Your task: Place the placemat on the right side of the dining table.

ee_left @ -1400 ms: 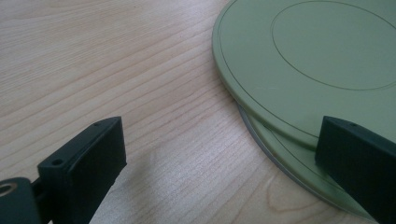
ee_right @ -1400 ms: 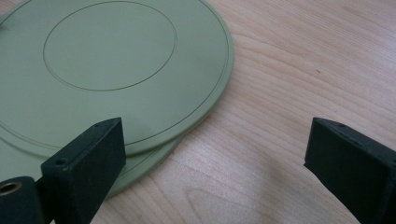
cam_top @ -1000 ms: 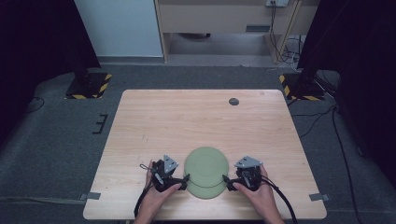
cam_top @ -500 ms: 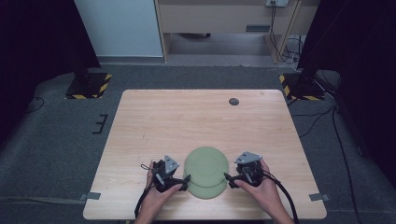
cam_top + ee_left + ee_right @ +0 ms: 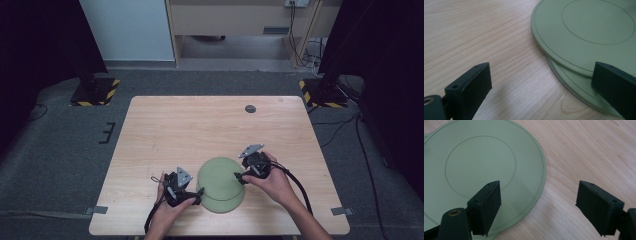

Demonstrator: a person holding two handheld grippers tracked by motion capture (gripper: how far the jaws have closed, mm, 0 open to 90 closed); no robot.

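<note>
Two green plates (image 5: 220, 184) stacked slightly offset between both wide-open grippers, left gripper (image 5: 186, 196) and right gripper (image 5: 244, 176) each straddling a rim, neither gripping

A light wooden table (image 5: 200, 125) stands on grey carpet (image 5: 60, 145), black curtains (image 5: 35, 40) at both sides.

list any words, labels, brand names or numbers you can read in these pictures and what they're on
None: no readable text in any view.
The two stacked round green plates bear only plain engraved rings, no print.
The light wooden table shows bare grain, and the small dark round disc near its far edge is too small to show any marking.
The left gripper and right gripper carry no legible label.
</note>
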